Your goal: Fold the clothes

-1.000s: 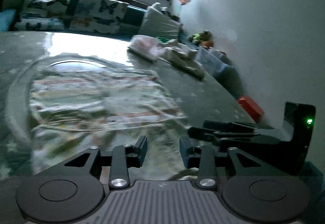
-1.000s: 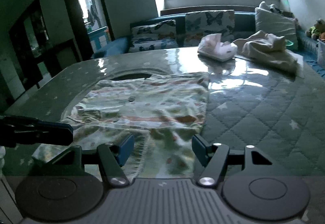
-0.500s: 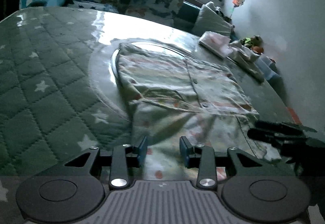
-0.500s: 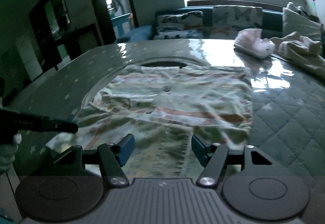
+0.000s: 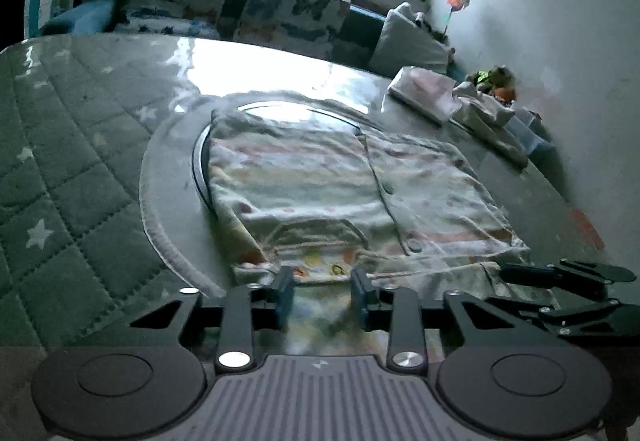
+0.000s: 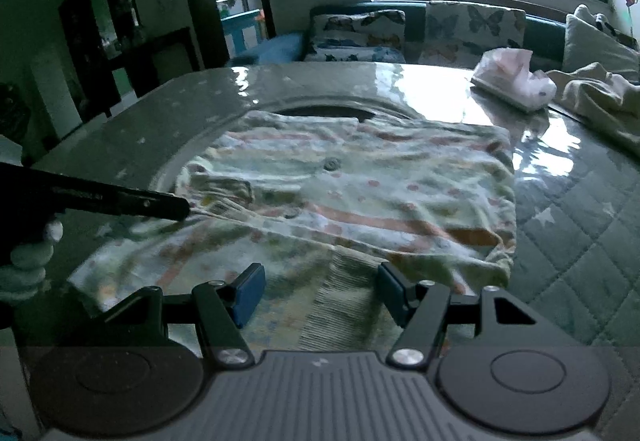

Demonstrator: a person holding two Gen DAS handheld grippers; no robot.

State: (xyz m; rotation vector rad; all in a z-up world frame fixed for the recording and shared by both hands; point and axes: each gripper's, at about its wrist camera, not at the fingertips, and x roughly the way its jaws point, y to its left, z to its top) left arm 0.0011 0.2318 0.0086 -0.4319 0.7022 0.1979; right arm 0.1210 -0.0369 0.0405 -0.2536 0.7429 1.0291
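A pale patterned shirt (image 5: 320, 177) with buttons lies spread on the glossy table (image 5: 92, 169); its near part is folded over. My left gripper (image 5: 323, 291) is low over the shirt's near hem. Its jaws are closing, with cloth in the gap below them and neither pad pressing on it. In the right wrist view that left gripper (image 6: 182, 208) reaches in from the left, its tip at the shirt's (image 6: 360, 185) left edge. My right gripper (image 6: 322, 293) stands open over the near ribbed part of the shirt. It also shows as the right gripper (image 5: 560, 277) at the shirt's right corner.
A pink-white folded bundle (image 6: 516, 81) and a cream heap of clothes (image 6: 600, 97) lie at the table's far right. Behind the table is a sofa with butterfly cushions (image 5: 296, 13). A wall (image 5: 560, 41) runs close along the right side. A gloved hand (image 6: 28, 261) holds the left gripper.
The left gripper swung across and sank toward the shirt's near hem, and its jaws narrowed. The right gripper came lower and closer over the shirt's near part, still open.
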